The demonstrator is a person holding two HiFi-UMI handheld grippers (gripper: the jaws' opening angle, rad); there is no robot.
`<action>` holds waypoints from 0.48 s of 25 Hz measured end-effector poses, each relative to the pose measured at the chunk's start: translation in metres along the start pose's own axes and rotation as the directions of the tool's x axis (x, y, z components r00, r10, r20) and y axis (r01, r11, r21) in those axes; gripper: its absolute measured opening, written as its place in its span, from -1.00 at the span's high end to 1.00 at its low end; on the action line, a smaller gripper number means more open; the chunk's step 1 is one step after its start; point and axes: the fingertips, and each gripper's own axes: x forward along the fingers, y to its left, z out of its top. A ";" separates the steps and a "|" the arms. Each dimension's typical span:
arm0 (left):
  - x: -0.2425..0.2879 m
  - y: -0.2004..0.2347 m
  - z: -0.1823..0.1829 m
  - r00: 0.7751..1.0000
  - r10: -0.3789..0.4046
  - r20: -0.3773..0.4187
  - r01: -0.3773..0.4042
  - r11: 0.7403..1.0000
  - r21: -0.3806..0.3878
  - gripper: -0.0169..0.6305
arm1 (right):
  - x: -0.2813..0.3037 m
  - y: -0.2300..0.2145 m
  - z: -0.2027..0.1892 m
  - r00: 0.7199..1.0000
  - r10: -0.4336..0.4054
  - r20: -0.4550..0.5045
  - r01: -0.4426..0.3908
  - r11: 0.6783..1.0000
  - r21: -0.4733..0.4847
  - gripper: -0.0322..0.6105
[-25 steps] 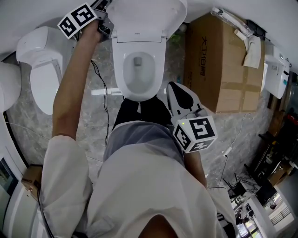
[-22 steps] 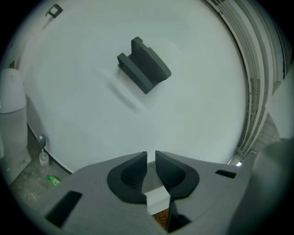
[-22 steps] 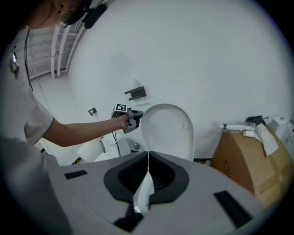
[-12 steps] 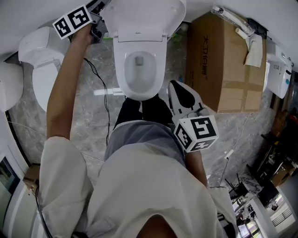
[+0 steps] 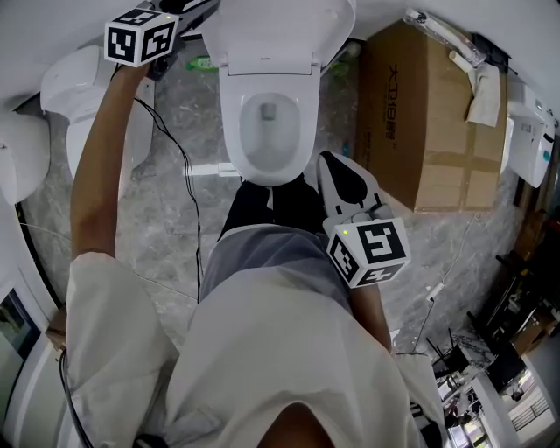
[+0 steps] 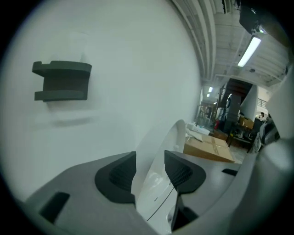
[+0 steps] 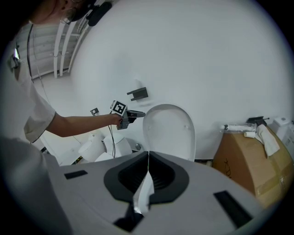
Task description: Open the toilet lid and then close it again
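Observation:
The white toilet lid (image 5: 280, 26) stands upright against the wall, above the open bowl (image 5: 269, 122). My left gripper (image 5: 199, 10) is at the lid's left edge, at the top of the head view. In the left gripper view its jaws (image 6: 149, 156) have just been opening. The lid's edge (image 6: 161, 147) shows in the gap between the two dark pads (image 6: 120, 173), which do not press on it. From the right gripper view the left gripper (image 7: 133, 114) sits just beside the lid (image 7: 169, 131). My right gripper (image 7: 148, 156) is shut and empty, held low in front of the bowl (image 5: 331, 166).
A large cardboard box (image 5: 429, 122) stands right of the toilet, with a white unit (image 5: 529, 140) beyond it. A second white toilet (image 5: 79, 96) is at the left. A dark bracket (image 6: 62, 80) hangs on the wall. A thin cable (image 5: 188, 201) runs over the marble floor.
The left gripper has rolled, risen a little and drawn off the lid's left edge, and its jaws have opened. The lid stays upright. The right gripper has not moved.

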 end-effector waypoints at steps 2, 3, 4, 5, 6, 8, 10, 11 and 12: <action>0.002 -0.002 0.002 1.000 -0.013 -0.021 0.014 0.998 0.054 0.41 | -0.001 -0.001 -0.001 1.000 0.000 -0.001 0.000 1.000 0.002 0.86; 0.002 -0.002 0.004 0.999 -0.019 -0.033 0.021 0.997 0.080 0.40 | -0.001 -0.002 -0.002 1.000 0.000 -0.003 0.000 1.000 0.003 0.86; 0.003 -0.003 0.005 0.999 -0.027 -0.047 0.032 0.994 0.106 0.40 | -0.002 -0.003 -0.003 1.000 -0.001 -0.005 0.001 1.000 0.005 0.86; 0.005 -0.004 0.006 0.997 -0.037 -0.063 0.045 0.990 0.133 0.40 | -0.003 -0.004 -0.003 1.000 -0.003 -0.007 0.003 1.000 0.006 0.86; 0.006 -0.005 0.007 0.996 -0.047 -0.078 0.059 0.985 0.160 0.40 | -0.003 -0.005 -0.004 1.000 -0.005 -0.008 0.005 1.000 0.007 0.86; 0.010 -0.004 0.011 0.993 -0.061 -0.105 0.081 0.976 0.203 0.39 | -0.004 -0.009 -0.005 1.000 -0.011 -0.009 0.011 1.000 0.008 0.86; 0.014 -0.001 0.015 0.990 -0.071 -0.125 0.099 0.968 0.230 0.38 | -0.005 -0.011 -0.007 1.000 -0.018 -0.012 0.018 1.000 0.015 0.87; 0.015 0.000 0.017 0.988 -0.081 -0.134 0.112 0.964 0.241 0.37 | -0.005 -0.012 -0.008 1.000 -0.019 -0.015 0.020 1.000 0.020 0.86; 0.016 0.001 0.018 0.985 -0.095 -0.145 0.129 0.959 0.251 0.36 | -0.005 -0.013 -0.009 1.000 -0.021 -0.018 0.021 0.999 0.024 0.86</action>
